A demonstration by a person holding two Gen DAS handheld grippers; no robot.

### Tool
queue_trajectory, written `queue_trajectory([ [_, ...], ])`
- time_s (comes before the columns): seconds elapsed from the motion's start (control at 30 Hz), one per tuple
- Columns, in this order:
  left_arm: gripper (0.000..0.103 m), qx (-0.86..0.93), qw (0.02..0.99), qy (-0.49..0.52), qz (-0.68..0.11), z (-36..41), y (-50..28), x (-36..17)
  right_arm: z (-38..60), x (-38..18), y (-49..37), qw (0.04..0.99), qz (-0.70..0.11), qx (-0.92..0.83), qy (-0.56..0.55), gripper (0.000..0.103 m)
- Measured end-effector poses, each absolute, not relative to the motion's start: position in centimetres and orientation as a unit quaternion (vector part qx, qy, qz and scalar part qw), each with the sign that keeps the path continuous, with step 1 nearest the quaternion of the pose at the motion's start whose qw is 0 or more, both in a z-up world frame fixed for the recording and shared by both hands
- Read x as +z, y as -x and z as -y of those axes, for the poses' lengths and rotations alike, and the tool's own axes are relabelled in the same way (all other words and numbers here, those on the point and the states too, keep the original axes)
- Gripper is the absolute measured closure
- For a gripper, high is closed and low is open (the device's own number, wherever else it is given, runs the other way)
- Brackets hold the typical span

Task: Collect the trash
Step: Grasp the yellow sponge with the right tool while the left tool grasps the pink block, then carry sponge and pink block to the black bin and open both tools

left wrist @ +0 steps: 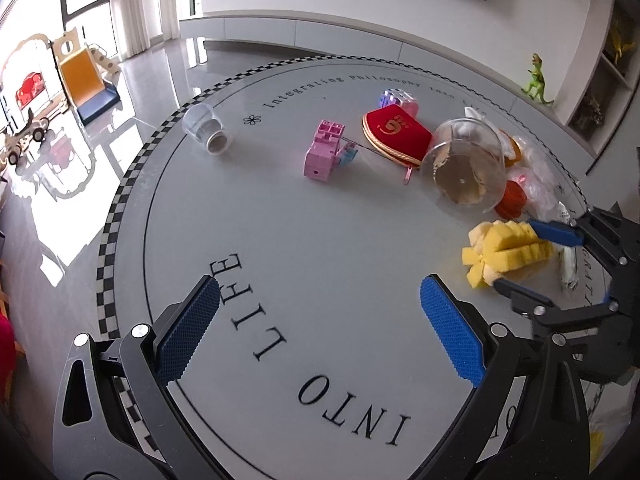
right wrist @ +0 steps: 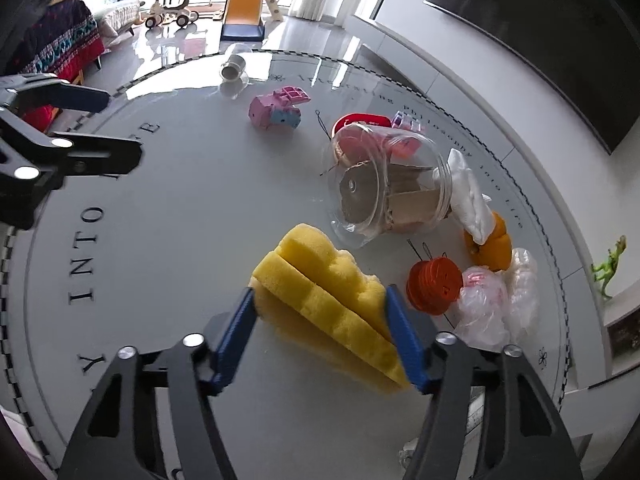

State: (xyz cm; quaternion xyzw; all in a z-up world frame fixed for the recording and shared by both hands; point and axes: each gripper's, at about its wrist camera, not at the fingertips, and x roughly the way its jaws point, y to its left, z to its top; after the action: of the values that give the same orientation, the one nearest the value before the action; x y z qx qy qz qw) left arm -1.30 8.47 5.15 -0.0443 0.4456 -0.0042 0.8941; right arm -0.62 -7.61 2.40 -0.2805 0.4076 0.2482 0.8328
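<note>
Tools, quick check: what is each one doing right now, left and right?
Left tool: open, nothing between its pads, above the table.
Right tool: closed on the yellow sponge, pads pressing both sides.

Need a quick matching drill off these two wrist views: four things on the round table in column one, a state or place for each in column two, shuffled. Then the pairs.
Column one
1. yellow sponge
2. big clear jar
3. small clear cup
4. left gripper

Column two
A. on its side near the checkered table rim, alone
B. open, nothing between its pads
C. between the right gripper's blue pads
D. on its side with brown cardboard scraps inside, mouth toward a white crumpled wrapper

Pairs: 1-C, 2-D, 3-A, 4-B
</note>
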Motion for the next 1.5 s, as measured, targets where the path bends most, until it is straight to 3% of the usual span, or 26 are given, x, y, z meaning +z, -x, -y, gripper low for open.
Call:
queue_trajectory([
  [0.17, 0.006, -0.008, 0.894, 0.034, -0.446, -7.9, 0.0, 5.1, 9.8, 5.6, 0.6, 0.849, -0.419, 0.251, 0.201, 0.052],
  [0.63, 0.007, 0.017, 0.894, -0.011, -0.448, -7.2, -8.4, 4.8, 14.1, 12.2, -3.5, 0.898, -0.406, 0.157, 0.064, 0.051],
  [0.8, 0.027, 0.010, 0.886, -0.024, -0.463, -6.6, -11.3, 3.5, 15.1, 12.3, -5.7, 0.899, -0.408, 0.153, 0.031, 0.051],
  [0.87, 0.047, 0.012, 0.882, -0.023, -0.470, -6.7, -12.0, 2.8, 15.2, 12.2, -6.1, 0.899, -0.408, 0.157, 0.029, 0.051],
  [0.97, 0.064, 0.008, 0.880, -0.008, -0.474, -7.0, -12.4, 2.3, 15.6, 12.1, -6.3, 0.900, -0.406, 0.160, 0.020, 0.051],
  [1.5, 0.065, -0.046, 0.899, -0.003, -0.436, -3.7, -4.3, 7.0, 19.1, 13.5, -2.6, 0.908, -0.392, 0.148, -0.021, 0.051],
])
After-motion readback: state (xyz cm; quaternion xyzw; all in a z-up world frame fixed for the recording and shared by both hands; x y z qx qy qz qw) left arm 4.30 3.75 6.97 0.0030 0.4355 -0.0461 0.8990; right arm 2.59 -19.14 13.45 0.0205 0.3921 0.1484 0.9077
